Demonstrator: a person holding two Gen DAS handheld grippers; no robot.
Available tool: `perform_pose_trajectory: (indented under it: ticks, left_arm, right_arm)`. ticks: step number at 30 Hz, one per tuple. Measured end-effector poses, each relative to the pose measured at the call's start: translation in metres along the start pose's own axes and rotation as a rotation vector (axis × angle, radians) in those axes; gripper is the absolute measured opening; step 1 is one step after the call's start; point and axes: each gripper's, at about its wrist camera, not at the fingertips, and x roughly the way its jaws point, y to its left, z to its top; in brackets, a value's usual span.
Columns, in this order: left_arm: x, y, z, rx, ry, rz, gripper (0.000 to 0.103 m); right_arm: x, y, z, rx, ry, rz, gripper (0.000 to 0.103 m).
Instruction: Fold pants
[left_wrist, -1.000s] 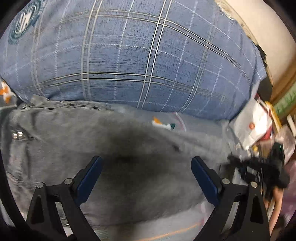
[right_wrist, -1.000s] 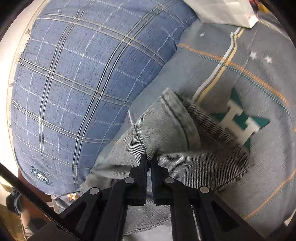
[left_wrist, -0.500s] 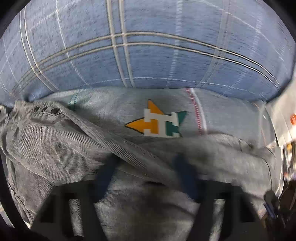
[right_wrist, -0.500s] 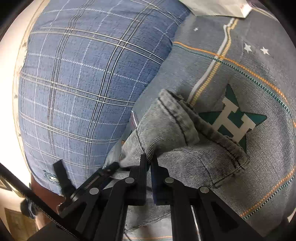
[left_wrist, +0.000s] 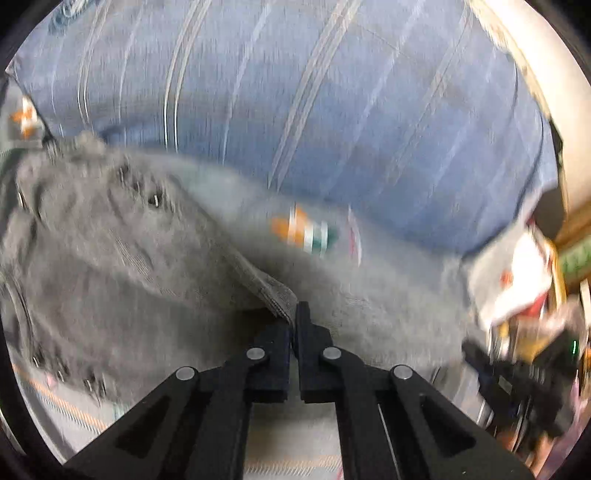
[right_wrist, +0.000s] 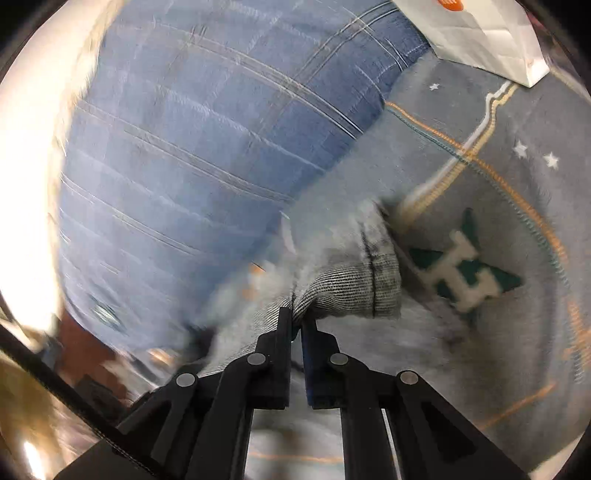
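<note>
Jeans (left_wrist: 122, 266) lay crumpled on the bed's grey star-print blanket (right_wrist: 480, 177). Our left tongs (left_wrist: 294, 317) pinched a fabric edge; our right tongs (right_wrist: 298, 317) clamped a hem. Next, we judged, both should lift and fold together.

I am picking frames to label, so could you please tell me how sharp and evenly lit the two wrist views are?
Left wrist view: motion blur smears the grey denim pants and blue plaid pillow; only the left gripper is crisp. Right wrist view: blown-out glare along the left edge, blur on the pillow, but the pants fold at the right gripper stays fairly sharp. Both show fisheye bending.
</note>
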Motion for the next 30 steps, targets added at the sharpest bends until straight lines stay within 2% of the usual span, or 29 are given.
perform_pose_trajectory:
  ticks: [3,5,7,9,10,12,14,16,18,19,22,24,25,26,28,30]
  left_arm:
    - [0.025,0.007,-0.024,0.031,0.079,0.04,0.003]
    - [0.027,0.016,-0.03,-0.004,0.113,0.028,0.003]
    - [0.015,0.022,-0.029,-0.043,0.098,-0.029,0.003]
    - [-0.005,0.015,-0.03,-0.006,0.053,-0.048,0.003]
    - [-0.015,0.015,-0.033,-0.003,0.039,-0.059,0.003]
    - [-0.019,0.015,-0.035,0.008,0.04,-0.061,0.003]
    - [-0.005,0.012,-0.035,0.04,0.061,-0.03,0.003]
    - [0.022,0.017,-0.041,0.069,0.136,0.024,0.003]
    - [0.037,0.03,-0.046,0.008,0.18,0.009,0.003]
    - [0.033,0.032,-0.047,-0.006,0.168,-0.013,0.003]
    - [0.001,0.022,-0.047,0.052,0.058,-0.063,0.003]
    - [-0.008,0.019,-0.047,0.082,0.045,-0.075,0.003]
    - [-0.005,0.022,-0.046,0.082,0.059,-0.073,0.003]
    - [0.006,0.027,-0.047,0.068,0.091,-0.061,0.003]
    - [0.024,0.032,-0.049,0.051,0.131,-0.034,0.003]
    - [0.038,0.034,-0.054,0.083,0.132,-0.012,0.003]
  right_arm:
    - [0.007,-0.017,-0.017,0.026,0.021,-0.098,0.006]
    - [0.011,-0.016,-0.019,0.009,0.037,-0.132,0.006]
    - [0.004,-0.013,-0.018,0.006,0.004,-0.126,0.006]
    - [-0.015,-0.003,-0.018,-0.024,-0.062,-0.077,0.006]
    - [-0.025,0.008,-0.02,-0.074,-0.097,-0.088,0.006]
    - [-0.029,0.018,-0.024,-0.128,-0.111,-0.107,0.006]
    - [-0.019,0.012,-0.029,-0.136,-0.071,-0.163,0.006]
    - [0.0,-0.005,-0.034,-0.063,0.0,-0.185,0.008]
    - [0.01,-0.019,-0.036,0.005,0.038,-0.187,0.007]
    - [0.007,-0.021,-0.039,0.02,0.018,-0.198,0.007]
    - [-0.025,0.005,-0.049,-0.084,-0.128,-0.191,0.007]
    - [-0.041,0.016,-0.057,-0.14,-0.22,-0.265,0.007]
    - [-0.04,0.014,-0.057,-0.145,-0.211,-0.289,0.007]
    - [-0.025,0.006,-0.053,-0.133,-0.139,-0.302,0.007]
    - [0.001,-0.019,-0.049,-0.031,0.003,-0.251,0.007]
    - [0.013,-0.029,-0.049,0.023,0.056,-0.237,0.008]
